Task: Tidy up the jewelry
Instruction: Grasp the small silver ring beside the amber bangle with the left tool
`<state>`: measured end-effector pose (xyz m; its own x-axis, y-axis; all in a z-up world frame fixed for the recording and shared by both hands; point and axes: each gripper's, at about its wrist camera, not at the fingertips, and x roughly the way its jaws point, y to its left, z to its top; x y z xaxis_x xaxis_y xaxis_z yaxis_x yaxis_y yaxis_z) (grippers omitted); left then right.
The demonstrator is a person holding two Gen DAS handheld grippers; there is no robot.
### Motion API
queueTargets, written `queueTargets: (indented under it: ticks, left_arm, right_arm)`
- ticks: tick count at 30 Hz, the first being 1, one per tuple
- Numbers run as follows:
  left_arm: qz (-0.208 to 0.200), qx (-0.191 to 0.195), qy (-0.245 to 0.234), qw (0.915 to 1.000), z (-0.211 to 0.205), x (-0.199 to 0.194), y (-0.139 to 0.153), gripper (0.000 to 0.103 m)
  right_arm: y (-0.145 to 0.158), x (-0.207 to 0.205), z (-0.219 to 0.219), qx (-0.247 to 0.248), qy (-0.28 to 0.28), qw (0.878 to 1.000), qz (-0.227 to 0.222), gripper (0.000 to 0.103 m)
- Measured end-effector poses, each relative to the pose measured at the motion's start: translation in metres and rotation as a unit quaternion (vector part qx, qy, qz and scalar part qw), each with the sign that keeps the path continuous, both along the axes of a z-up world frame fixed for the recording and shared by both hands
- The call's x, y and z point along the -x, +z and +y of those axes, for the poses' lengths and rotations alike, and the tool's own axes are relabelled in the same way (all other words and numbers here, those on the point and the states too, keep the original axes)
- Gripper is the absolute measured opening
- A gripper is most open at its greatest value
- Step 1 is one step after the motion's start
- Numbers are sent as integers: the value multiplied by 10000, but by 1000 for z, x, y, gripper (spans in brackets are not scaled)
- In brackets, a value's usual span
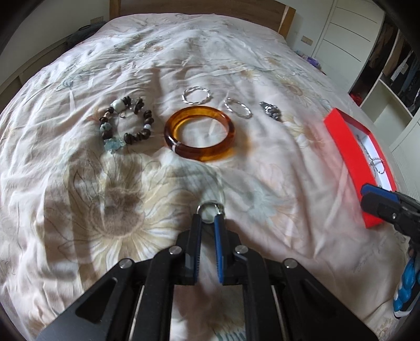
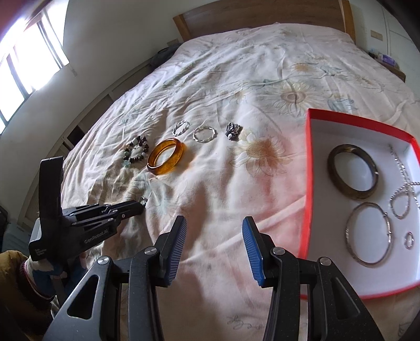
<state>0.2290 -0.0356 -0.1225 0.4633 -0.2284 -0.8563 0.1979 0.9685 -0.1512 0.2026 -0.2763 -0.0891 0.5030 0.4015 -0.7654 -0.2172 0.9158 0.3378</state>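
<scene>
My left gripper (image 1: 209, 216) is shut on a small silver ring (image 1: 210, 206) just above the bed; it shows in the right wrist view (image 2: 141, 203) too. Farther on lie a beaded bracelet (image 1: 126, 123), an amber bangle (image 1: 199, 136), two twisted silver hoops (image 1: 196, 95) (image 1: 238, 108) and a dark silver charm (image 1: 271, 110). A red box (image 2: 309, 168) at the right holds a dark bangle (image 2: 353, 171), a thin silver bangle (image 2: 368, 234), a small ring (image 2: 409, 239) and chains (image 2: 401, 202). My right gripper (image 2: 214, 233) is open and empty, left of the box.
The floral bedspread (image 1: 131, 196) is wrinkled all over. A wooden headboard (image 2: 262, 15) is at the far end. A window (image 2: 29, 49) is at the left, and wardrobe shelves (image 1: 393, 78) stand at the right.
</scene>
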Motion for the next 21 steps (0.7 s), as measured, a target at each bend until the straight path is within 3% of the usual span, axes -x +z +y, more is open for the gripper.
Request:
queueTargets:
  ticks: [11, 21]
  left_arm:
    - [17, 100, 16, 9999, 0, -4, -2, 10]
    - [-55, -43, -49, 10000, -5, -6, 2, 10]
  right_arm:
    - [-14, -7, 8, -35, 121, 9998, 138, 45]
    - [-18, -8, 9, -96, 141, 9997, 171, 44]
